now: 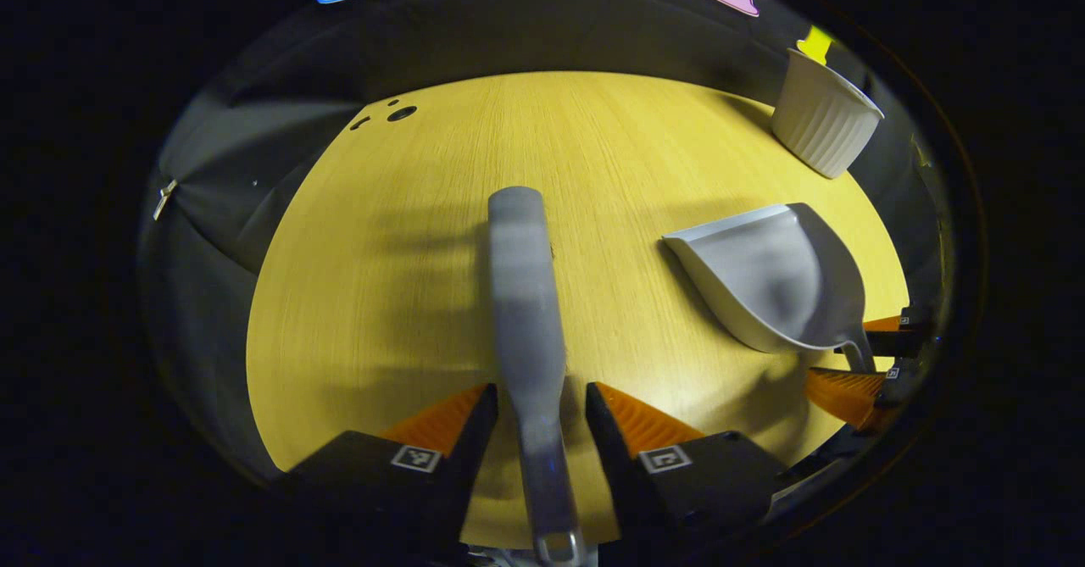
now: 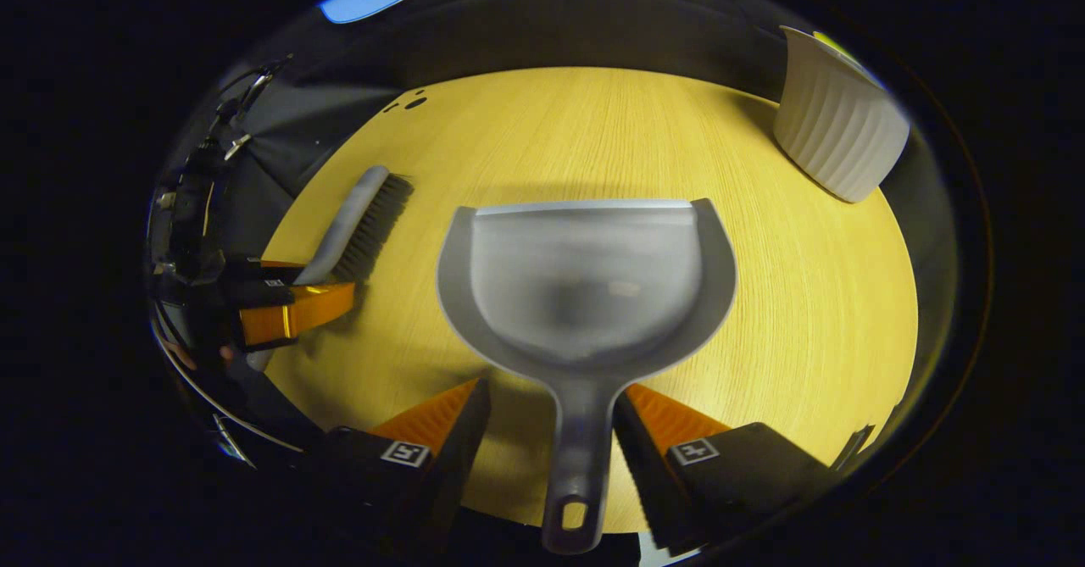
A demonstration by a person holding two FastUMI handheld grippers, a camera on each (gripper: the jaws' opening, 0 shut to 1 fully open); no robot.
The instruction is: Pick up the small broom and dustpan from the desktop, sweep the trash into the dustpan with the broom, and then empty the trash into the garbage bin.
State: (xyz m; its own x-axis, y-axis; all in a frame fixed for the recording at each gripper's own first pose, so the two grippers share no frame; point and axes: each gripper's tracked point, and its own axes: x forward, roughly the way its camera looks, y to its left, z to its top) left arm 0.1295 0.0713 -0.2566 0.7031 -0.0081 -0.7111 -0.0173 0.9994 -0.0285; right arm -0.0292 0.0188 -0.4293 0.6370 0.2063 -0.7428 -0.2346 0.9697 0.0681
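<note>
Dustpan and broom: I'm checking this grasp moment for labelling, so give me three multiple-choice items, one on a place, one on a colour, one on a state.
1. Where is the bin from the dustpan in the right gripper view?
A. far right, at the table's back edge
B. near left
C. inside the dustpan

2. What colour is the table?
A. white
B. yellow wood
C. blue

3. What lies between the left gripper fingers?
A. the bin
B. nothing
C. the broom handle

Answers: 1 A, the ribbed bin stands beyond the pan, to the right. 2 B, the grain shows in both views. 3 C, the handle runs between both fingers in the left gripper view.
</note>
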